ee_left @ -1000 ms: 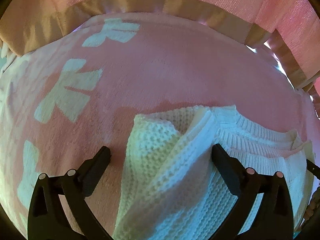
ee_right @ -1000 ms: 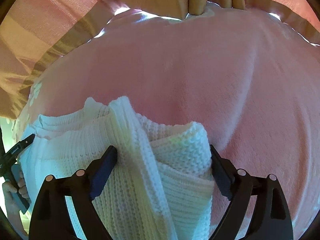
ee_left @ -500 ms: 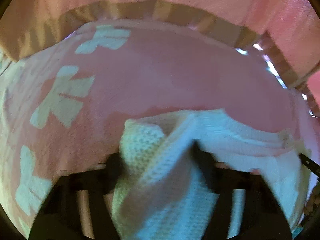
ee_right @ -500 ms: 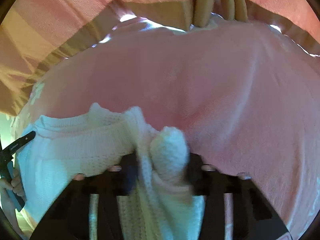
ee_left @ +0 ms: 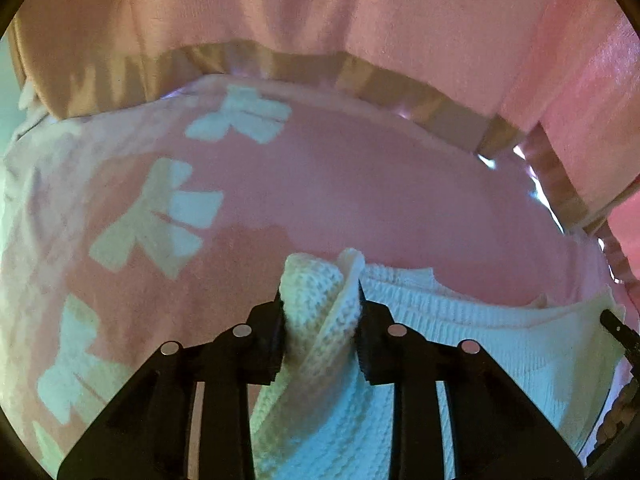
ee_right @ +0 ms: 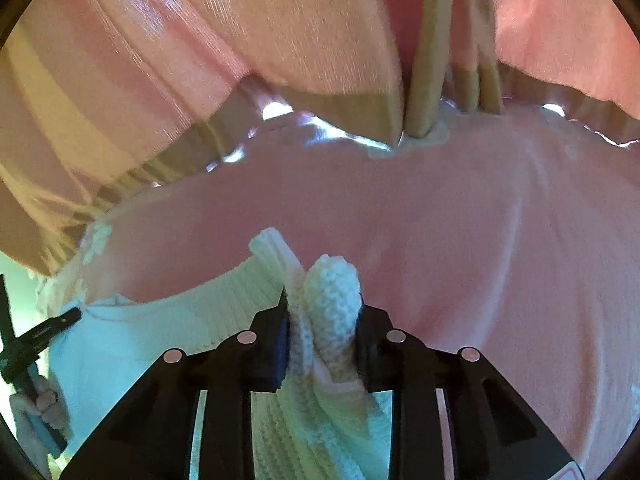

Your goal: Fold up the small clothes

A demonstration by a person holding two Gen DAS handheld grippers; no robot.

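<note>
A white knit sweater [ee_left: 480, 352] lies on a pink blanket [ee_left: 360, 184] with pale bow shapes. In the left wrist view my left gripper [ee_left: 320, 312] has a bunched corner of the knit between its pads; its jaws are closing and press on the fabric, and the corner is lifted. In the right wrist view my right gripper [ee_right: 322, 312] pinches the other bunched corner of the sweater [ee_right: 160, 340] the same way, jaws closing on it. The knit hangs stretched between the two grippers.
Pink curtains [ee_left: 320, 8] with a tan hem hang close behind the blanket's far edge. Tan cords [ee_right: 424, 80] hang at the back in the right wrist view. A hand [ee_right: 36, 404] holding the left gripper's handle shows at the lower left there.
Both grippers went from wide open around the sweater's corners to closed on them, bunching the knit. Both have risen, lifting the corners off the blanket.
</note>
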